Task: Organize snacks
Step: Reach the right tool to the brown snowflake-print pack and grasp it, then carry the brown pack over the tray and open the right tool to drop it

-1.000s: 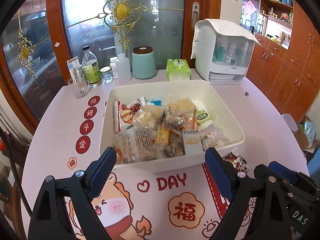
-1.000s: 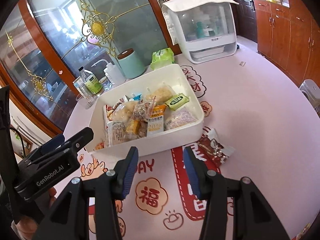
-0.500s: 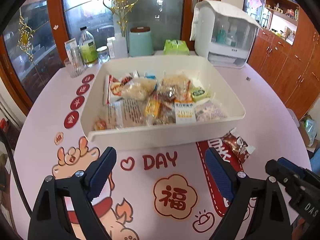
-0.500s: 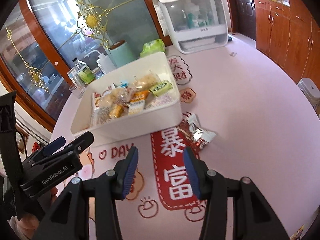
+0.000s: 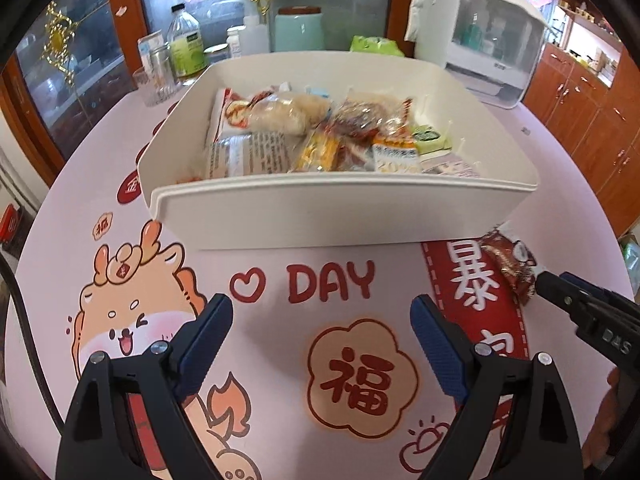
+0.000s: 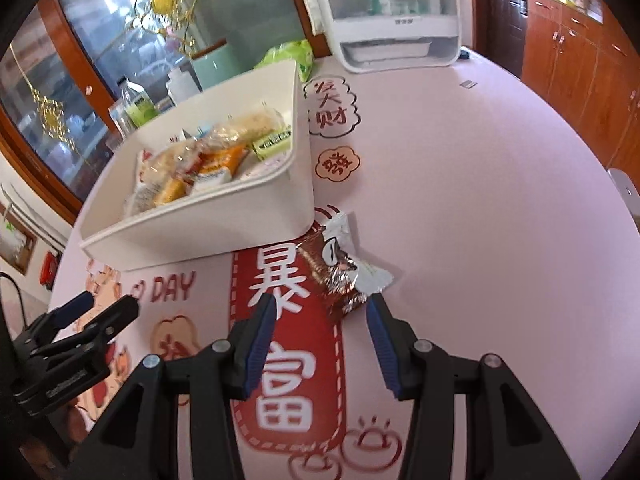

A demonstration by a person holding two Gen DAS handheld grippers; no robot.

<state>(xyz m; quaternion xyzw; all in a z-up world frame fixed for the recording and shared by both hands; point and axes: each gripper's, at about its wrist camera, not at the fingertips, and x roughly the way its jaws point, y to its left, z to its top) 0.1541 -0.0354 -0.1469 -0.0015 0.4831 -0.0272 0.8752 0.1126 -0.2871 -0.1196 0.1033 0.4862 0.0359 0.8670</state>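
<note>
Bin ahead of me, one packet outside it
Snacks (image 5: 320, 140) lay in the bin (image 5: 340, 216); a loose packet (image 6: 340, 272) sat on the table (image 6: 500, 220) beside its right corner.

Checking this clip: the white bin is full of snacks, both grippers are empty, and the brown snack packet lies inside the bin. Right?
Not quite. The brown snack packet lies on the tablecloth beside the white bin, not inside it, as the right wrist view shows. The rest holds.

Left gripper (image 5: 322, 322) angled downward, jaws wide apart; right gripper (image 6: 322, 322) likewise, jaws narrower, both empty.
</note>
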